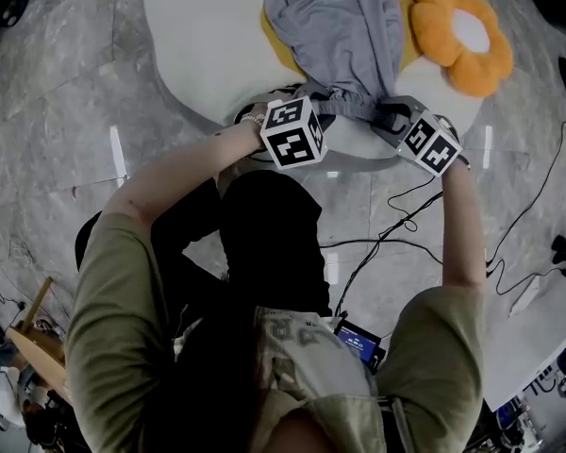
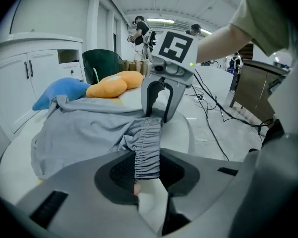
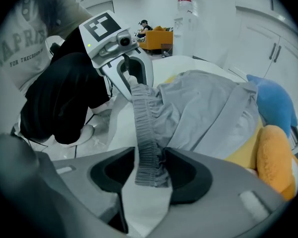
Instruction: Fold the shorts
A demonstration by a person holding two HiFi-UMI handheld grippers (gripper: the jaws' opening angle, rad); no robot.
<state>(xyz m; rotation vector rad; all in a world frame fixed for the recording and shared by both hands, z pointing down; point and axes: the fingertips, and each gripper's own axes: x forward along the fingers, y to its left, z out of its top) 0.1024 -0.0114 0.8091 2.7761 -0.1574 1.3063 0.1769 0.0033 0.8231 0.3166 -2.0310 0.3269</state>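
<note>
Shorts [image 1: 335, 26], grey, one pair: lie crumpled on a white rounded pad [image 1: 203, 36] that sits on the grey marble floor [image 1: 57, 111]. The elastic waistband [image 2: 148, 148] is at the pad's near edge, stretched between the two tools. Left tool [image 2: 148, 175]: jaws closed on the gathered waistband, pads pressing the fabric. Right tool [image 3: 150, 175]: jaws likewise clamped on the waistband, near the left one; both point downward. Orange flower cushion [image 1: 462, 36]: on the pad, just beside the shorts. Blue plush [image 3: 273, 103]: beyond the shorts, touching the orange cushion. Black cables [image 1: 396, 225]: trail over the floor beside the person.
</note>
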